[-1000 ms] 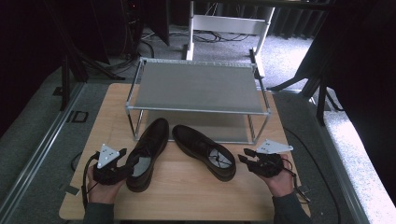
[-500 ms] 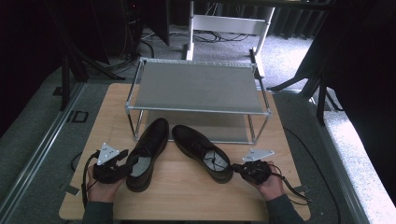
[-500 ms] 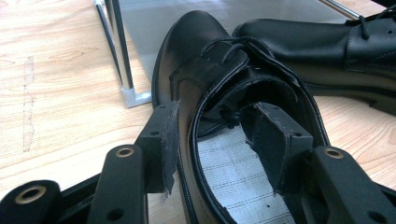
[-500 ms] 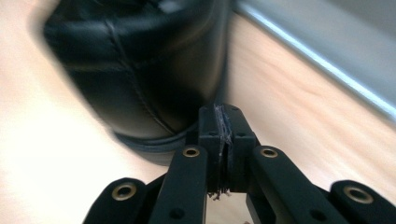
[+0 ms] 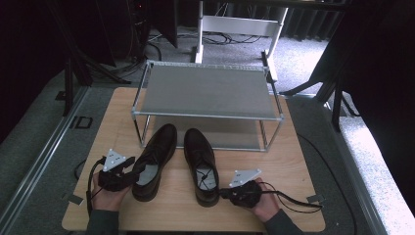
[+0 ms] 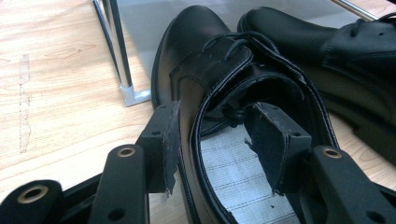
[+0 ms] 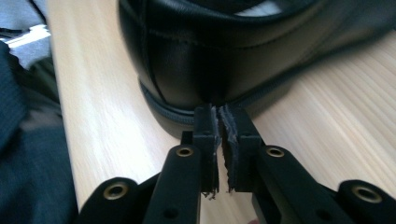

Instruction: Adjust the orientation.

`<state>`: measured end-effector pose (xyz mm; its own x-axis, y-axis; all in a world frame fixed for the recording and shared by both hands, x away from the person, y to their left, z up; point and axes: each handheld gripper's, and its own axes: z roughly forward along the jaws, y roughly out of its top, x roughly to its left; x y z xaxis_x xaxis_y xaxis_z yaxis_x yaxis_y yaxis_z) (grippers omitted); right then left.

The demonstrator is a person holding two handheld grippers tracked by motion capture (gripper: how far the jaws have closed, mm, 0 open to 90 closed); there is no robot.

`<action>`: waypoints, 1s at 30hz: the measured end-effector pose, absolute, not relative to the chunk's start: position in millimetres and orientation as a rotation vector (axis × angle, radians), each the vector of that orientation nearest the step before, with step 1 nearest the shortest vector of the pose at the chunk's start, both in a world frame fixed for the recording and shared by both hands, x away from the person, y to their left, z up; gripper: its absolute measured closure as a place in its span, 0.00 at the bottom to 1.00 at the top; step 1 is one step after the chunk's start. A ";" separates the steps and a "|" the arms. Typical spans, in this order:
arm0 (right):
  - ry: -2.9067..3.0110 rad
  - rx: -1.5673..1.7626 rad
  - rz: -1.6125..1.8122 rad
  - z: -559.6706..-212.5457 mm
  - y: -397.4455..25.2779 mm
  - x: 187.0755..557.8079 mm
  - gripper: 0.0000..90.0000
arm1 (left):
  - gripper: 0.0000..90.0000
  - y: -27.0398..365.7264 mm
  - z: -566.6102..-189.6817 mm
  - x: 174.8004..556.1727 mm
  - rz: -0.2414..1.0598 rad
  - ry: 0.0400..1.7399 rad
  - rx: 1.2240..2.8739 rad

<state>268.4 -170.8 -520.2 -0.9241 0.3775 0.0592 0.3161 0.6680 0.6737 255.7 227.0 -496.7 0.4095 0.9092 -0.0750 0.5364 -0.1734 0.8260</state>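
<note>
Two black leather lace-up shoes stand side by side on the wooden table (image 5: 293, 161), toes toward the rack. My left gripper (image 5: 134, 171) (image 6: 215, 140) is open and straddles the near side wall of the left shoe (image 5: 155, 155) (image 6: 201, 42), with one pad outside the collar and one inside over the insole. My right gripper (image 5: 222, 192) (image 7: 219, 116) is shut with nothing between its pads, and its tips touch the heel of the right shoe (image 5: 199, 159) (image 7: 187, 60). The right shoe (image 6: 299, 32) lies just beyond the left one.
A two-tier metal shoe rack (image 5: 205, 116) stands at the back of the table, both shelves bare. One of its legs (image 6: 119, 51) stands close to the left shoe's toe. Bare wood lies left of the left shoe and right of the right gripper. A dark sleeve (image 7: 28, 140) shows nearby.
The right gripper moved left to the right shoe's heel, and that shoe turned from slanted to parallel with the left one. The left gripper edged right onto the left shoe's collar.
</note>
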 end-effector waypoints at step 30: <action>2.518 0.751 1.329 -488.4 -107.5 304.6 0.57 | 0.86 219.1 -497.9 284.1 0.493 1.207 1.929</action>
<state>304.6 -107.5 -488.4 -0.8517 0.5206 0.0606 0.3437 0.4674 0.8145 284.1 219.1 -497.9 0.4708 0.8786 -0.0803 0.5709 -0.2340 0.7870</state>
